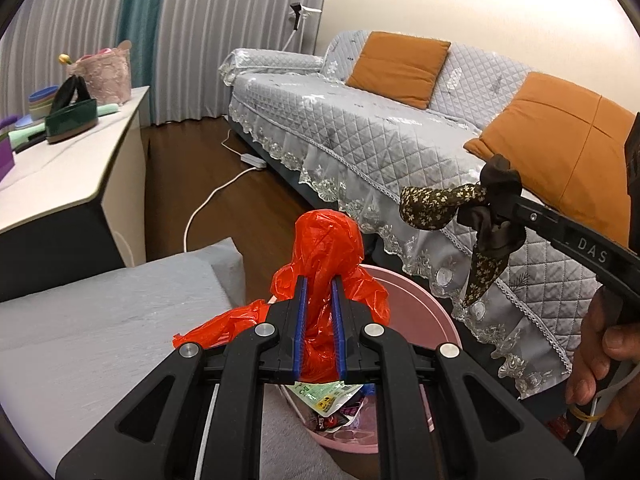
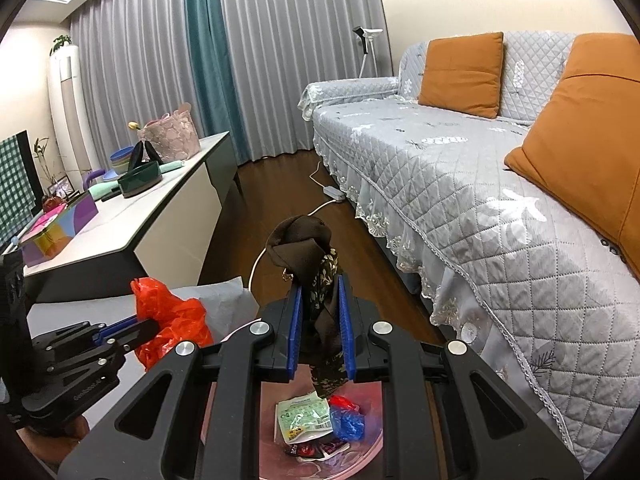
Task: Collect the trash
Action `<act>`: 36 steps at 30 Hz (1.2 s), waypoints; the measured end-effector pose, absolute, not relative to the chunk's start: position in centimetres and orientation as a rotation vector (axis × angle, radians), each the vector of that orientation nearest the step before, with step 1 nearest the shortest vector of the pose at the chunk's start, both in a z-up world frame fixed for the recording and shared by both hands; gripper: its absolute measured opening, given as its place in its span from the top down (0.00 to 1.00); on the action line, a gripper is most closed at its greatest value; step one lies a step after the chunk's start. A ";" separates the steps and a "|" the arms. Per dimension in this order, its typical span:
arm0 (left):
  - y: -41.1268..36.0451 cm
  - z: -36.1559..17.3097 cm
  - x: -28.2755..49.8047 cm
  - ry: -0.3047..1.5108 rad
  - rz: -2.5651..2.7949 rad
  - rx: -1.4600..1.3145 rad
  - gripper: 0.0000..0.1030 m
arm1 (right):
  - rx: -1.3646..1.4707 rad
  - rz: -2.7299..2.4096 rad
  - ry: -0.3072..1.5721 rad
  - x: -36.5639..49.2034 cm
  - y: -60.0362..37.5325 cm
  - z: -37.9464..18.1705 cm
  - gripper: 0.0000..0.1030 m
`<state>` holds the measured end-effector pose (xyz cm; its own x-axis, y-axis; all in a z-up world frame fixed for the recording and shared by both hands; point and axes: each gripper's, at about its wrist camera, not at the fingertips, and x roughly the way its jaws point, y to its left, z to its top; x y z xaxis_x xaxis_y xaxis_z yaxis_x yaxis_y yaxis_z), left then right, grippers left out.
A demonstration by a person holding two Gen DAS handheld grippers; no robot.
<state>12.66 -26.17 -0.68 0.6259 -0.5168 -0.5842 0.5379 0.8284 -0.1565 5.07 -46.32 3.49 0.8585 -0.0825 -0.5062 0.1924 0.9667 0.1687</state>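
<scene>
My left tool is clamped on a crumpled red plastic bag, my right tool on a brown floral scrunchie. Both hang above the pink bin, which already holds wrappers. I judge the drop best done one at a time: centre each over the opening, lower, then release so the light bag cannot drift out.

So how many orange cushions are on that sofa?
2. One orange cushion leans against the backrest at the far end of the sofa; the other cushion sits nearer the camera. More could lie beyond the picture's right edge.
</scene>
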 end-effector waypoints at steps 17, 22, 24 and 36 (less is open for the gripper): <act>-27.9 -2.4 14.4 0.710 -0.610 0.063 0.64 | 0.222 -0.180 0.576 6.3 -47.0 1.9 0.47; -26.3 -1.5 13.7 0.698 -0.584 0.054 0.64 | 0.222 -0.202 0.563 6.1 -46.9 2.4 0.33; -25.4 -0.7 13.1 0.685 -0.572 0.051 0.64 | 0.221 -0.206 0.556 5.9 -46.8 2.7 0.28; -15.9 5.5 6.6 0.617 -0.466 -0.022 0.41 | 0.209 -0.165 0.478 1.4 -42.1 7.0 0.05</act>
